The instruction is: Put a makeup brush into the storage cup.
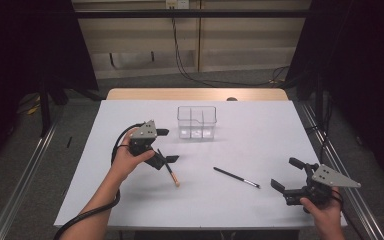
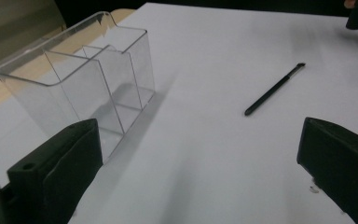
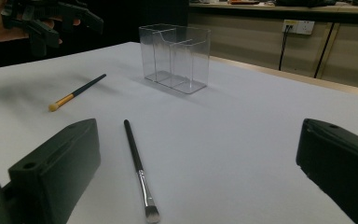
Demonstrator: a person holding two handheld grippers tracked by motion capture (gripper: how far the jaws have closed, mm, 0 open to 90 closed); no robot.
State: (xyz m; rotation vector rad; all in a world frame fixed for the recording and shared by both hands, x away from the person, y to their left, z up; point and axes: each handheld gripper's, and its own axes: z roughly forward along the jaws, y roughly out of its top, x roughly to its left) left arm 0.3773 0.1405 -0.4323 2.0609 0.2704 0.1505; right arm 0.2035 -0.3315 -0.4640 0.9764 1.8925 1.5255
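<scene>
The left gripper [image 1: 163, 145] is hovering with its jaws spread wide and empty above a slim black brush with a tan tip [image 1: 170, 172]. Beyond it, a clear, glossy, partitioned plastic organizer [image 1: 196, 122] is standing upright on the matte white table [image 1: 260, 125]. A second thin black brush [image 1: 236, 177] is lying flat. The right gripper [image 1: 286, 173] is gaping wide near the front right edge.

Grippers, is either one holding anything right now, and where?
Nothing is held. The left gripper and right gripper are both open; both brushes lie on the table.
</scene>
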